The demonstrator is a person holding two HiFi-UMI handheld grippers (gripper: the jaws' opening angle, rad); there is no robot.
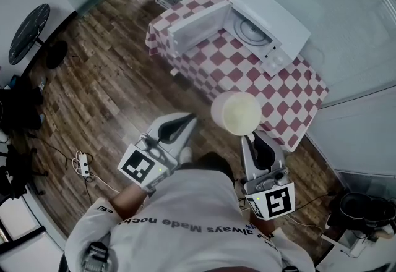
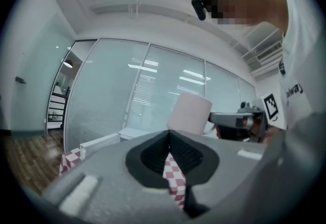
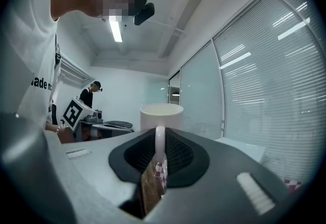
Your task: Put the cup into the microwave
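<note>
A white cup (image 1: 236, 112) hangs in the air in front of the table, short of its near edge. My right gripper (image 1: 250, 136) is shut on the cup's handle (image 3: 160, 139); the cup body (image 3: 162, 115) rises just past the jaws in the right gripper view. My left gripper (image 1: 192, 120) floats to the cup's left, shut with nothing in it; in its own view, my left gripper (image 2: 169, 134) has the cup (image 2: 189, 113) ahead to the right. The white microwave (image 1: 272, 28) stands on the table with its door (image 1: 197, 27) swung wide open and the turntable showing.
A red-and-white checked cloth covers the table (image 1: 291, 94), which backs onto glass walls. Wooden floor lies to the left, with a power strip (image 1: 81, 164) and a black round stool (image 1: 28, 33). Another person (image 3: 91, 93) stands far off.
</note>
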